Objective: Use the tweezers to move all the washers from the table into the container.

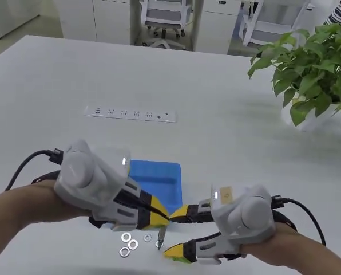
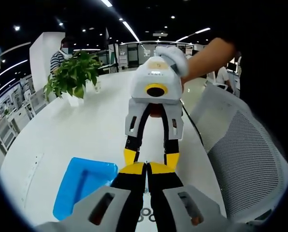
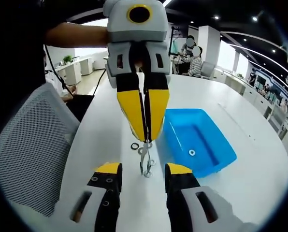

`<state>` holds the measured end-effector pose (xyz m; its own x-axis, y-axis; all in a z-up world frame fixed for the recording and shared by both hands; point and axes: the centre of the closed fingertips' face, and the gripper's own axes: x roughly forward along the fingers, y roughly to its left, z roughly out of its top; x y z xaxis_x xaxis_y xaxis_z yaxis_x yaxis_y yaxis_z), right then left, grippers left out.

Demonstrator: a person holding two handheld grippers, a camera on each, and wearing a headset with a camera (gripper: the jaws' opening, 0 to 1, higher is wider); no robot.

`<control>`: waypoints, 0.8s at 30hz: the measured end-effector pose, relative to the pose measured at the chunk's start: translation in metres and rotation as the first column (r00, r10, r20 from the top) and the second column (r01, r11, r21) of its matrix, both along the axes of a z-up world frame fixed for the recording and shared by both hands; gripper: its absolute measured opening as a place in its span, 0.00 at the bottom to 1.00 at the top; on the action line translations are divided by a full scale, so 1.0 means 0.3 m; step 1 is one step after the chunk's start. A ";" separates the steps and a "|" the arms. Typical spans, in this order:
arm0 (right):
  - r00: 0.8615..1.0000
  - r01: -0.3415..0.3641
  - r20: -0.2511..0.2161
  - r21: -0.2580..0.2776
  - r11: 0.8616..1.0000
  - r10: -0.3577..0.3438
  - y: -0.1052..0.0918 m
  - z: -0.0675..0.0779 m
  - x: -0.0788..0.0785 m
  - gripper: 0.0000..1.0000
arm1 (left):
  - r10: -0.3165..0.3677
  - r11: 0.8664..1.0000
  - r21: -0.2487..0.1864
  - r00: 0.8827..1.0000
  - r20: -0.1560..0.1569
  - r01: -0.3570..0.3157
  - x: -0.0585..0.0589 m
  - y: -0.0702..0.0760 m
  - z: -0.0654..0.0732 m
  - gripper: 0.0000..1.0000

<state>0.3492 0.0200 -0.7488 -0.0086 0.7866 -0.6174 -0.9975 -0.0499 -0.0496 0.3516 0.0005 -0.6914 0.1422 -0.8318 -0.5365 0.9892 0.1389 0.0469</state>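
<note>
Several metal washers (image 1: 129,243) lie on the white table (image 1: 228,126) near its front edge, just in front of a blue container (image 1: 159,177). One washer (image 3: 192,152) rests inside the container (image 3: 197,137). My left gripper (image 1: 162,216) is shut on thin metal tweezers (image 1: 161,234) that point down. In the right gripper view the tweezers (image 3: 145,154) have their tips at a washer (image 3: 147,174) on the table, with other washers (image 3: 135,146) close by. My right gripper (image 1: 175,232) faces the left one, open, with its jaws on either side of the tweezer tips.
A white power strip (image 1: 130,113) lies beyond the container. A potted plant (image 1: 313,63) stands at the right rear of the table. Office chairs (image 1: 165,17) stand behind the table, and a mesh chair (image 2: 245,145) is close to the near edge.
</note>
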 end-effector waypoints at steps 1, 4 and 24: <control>1.000 -0.010 -0.007 -0.007 1.000 0.010 0.003 -0.007 -0.004 0.34 | -0.003 1.000 0.000 1.000 0.000 0.003 -0.002 -0.001 0.000 0.05; 0.999 -0.038 -0.004 -0.023 0.999 0.038 0.013 -0.023 -0.010 0.32 | -0.010 1.000 -0.001 1.000 0.001 0.010 -0.006 -0.005 0.001 0.05; 0.992 -0.121 0.019 -0.124 0.985 0.124 0.038 -0.094 -0.003 0.15 | 0.005 1.000 -0.006 1.000 -0.006 -0.005 -0.004 -0.002 0.000 0.05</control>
